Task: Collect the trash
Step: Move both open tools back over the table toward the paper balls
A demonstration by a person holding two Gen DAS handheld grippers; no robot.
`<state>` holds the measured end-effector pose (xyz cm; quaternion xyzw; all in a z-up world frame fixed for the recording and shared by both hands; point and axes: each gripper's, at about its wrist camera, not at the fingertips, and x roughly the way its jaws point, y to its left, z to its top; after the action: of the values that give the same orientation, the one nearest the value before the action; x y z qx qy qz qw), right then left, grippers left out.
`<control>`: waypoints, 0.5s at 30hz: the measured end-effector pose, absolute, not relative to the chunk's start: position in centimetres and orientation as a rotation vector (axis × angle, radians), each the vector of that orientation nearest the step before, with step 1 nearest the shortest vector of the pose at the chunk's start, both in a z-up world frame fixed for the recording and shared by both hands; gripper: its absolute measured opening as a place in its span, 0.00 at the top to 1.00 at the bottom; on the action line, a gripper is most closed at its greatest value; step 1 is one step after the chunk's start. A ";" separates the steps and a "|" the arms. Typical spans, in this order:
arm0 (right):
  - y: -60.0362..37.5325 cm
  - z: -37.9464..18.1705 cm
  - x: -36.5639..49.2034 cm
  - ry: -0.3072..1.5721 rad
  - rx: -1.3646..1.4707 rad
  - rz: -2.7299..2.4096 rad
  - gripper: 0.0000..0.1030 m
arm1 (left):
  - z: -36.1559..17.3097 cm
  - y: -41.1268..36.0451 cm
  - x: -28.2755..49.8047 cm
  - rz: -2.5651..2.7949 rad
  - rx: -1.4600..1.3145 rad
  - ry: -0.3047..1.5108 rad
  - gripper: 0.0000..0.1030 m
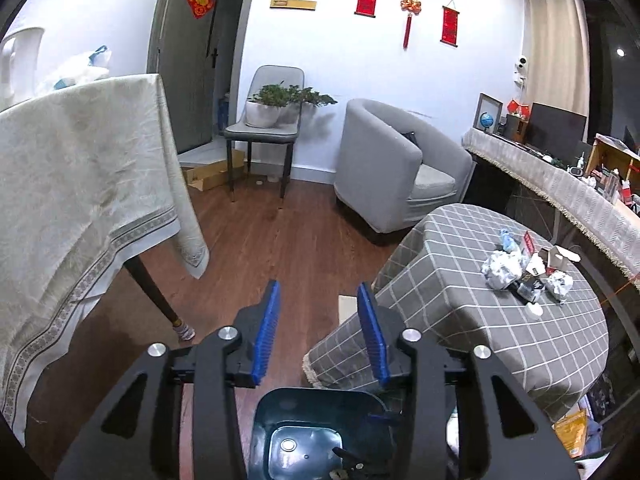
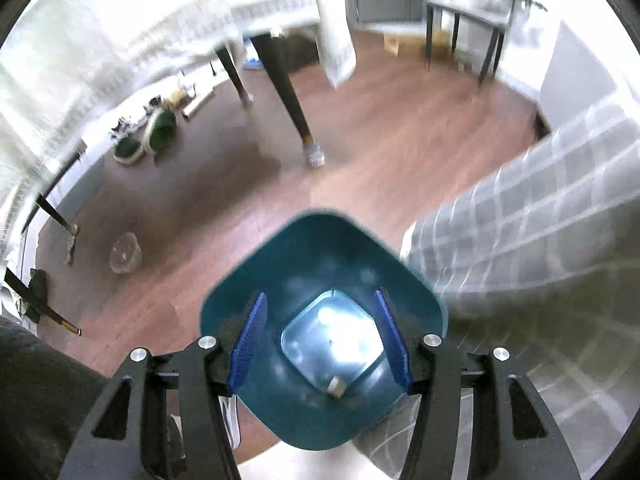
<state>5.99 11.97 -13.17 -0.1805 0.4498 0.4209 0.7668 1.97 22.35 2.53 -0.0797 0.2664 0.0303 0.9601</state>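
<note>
A teal trash bin [image 2: 320, 300] stands on the wood floor beside a low table with a grey checked cloth [image 1: 480, 340]. It also shows at the bottom of the left wrist view [image 1: 316, 432]. A small pale scrap [image 2: 337, 386] lies on the bin's bottom. My right gripper [image 2: 320, 340] is open and empty, right above the bin's mouth. My left gripper [image 1: 318, 312] is open and empty, above the floor by the table's corner. Crumpled white paper [image 1: 502, 270], a small torn carton [image 1: 554, 260] and other scraps lie piled on the checked cloth, to the right of the left gripper.
A tall table with a cream cloth [image 1: 80, 184] stands at left, its dark leg [image 1: 154, 292] on the floor. A grey armchair [image 1: 392, 168], a chair with a potted plant [image 1: 268, 112] and a long cluttered counter [image 1: 560, 184] line the far side. Shoes [image 2: 160, 132] lie under the tall table.
</note>
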 end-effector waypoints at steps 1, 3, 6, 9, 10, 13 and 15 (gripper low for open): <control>11.4 -11.9 5.9 0.947 -0.381 0.921 0.46 | 2.7 21.9 2.2 0.055 -0.161 0.537 0.54; 10.6 -10.3 6.0 0.915 -0.357 0.929 0.46 | 2.9 21.5 2.5 0.055 -0.152 0.529 0.47; 8.9 -7.8 6.2 0.856 -0.326 0.932 0.46 | 3.2 20.6 3.1 0.051 -0.144 0.518 0.42; 6.8 -5.7 6.6 0.799 -0.298 0.918 0.46 | 3.3 19.9 3.7 0.049 -0.155 0.512 0.40; 5.9 -5.0 6.8 0.777 -0.287 0.912 0.45 | 3.4 19.5 3.9 0.045 -0.163 0.506 0.37; 3.4 -3.4 7.2 0.729 -0.252 0.884 0.42 | 3.6 18.5 4.4 0.031 -0.180 0.491 0.33; 2.0 -2.9 7.6 0.709 -0.234 0.858 0.40 | 3.5 17.8 4.8 0.024 -0.182 0.484 0.30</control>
<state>7.61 2.05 -2.87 -0.1107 0.3355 0.4064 0.8426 4.76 17.81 3.55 -0.0902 0.2392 0.0120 0.9667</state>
